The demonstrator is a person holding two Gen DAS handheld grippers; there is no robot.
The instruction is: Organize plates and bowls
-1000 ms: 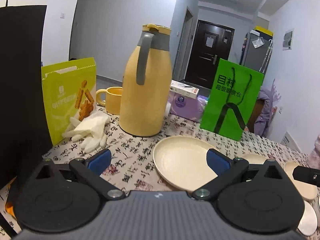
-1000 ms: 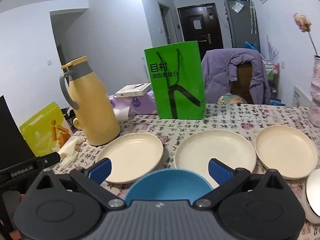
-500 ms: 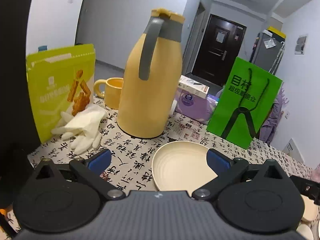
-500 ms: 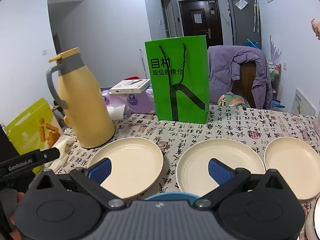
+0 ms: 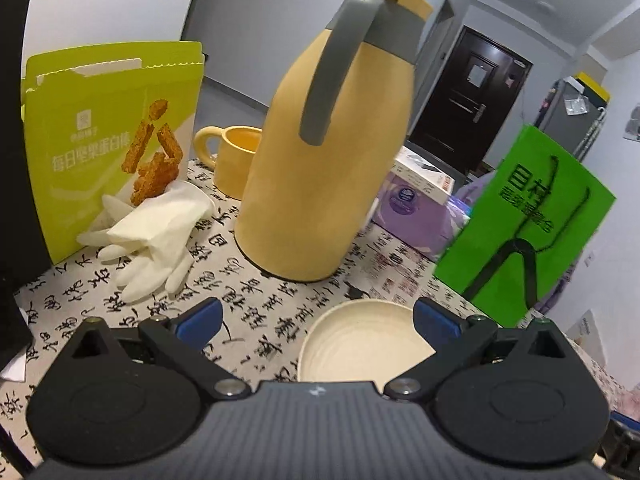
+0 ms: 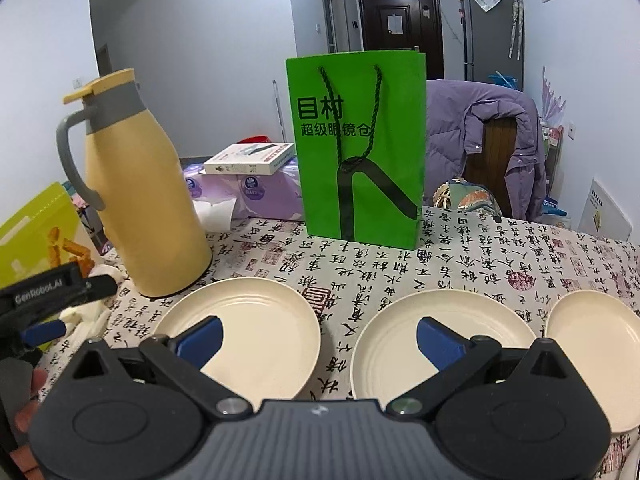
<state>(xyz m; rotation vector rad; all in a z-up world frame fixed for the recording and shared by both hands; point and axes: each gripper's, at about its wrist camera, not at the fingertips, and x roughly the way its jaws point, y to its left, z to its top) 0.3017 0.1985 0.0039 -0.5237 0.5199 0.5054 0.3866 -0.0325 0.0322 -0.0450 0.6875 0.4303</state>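
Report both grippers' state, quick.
Left gripper: open, holding nothing.
Right gripper: open, holding nothing.

The desk [image 6: 460, 264] wore a cloth printed with black calligraphy. Across the lower frame of the right view three cream plates lay on it: left plate [image 6: 256, 332], middle plate [image 6: 400, 340], right plate [image 6: 596, 344]. At centre left stood a yellow jug [image 6: 140, 208], at centre a green bag [image 6: 360, 148]. At the left of the left view lay white gloves [image 5: 148, 236], a snack box [image 5: 108, 136] and a mug [image 5: 232, 160].
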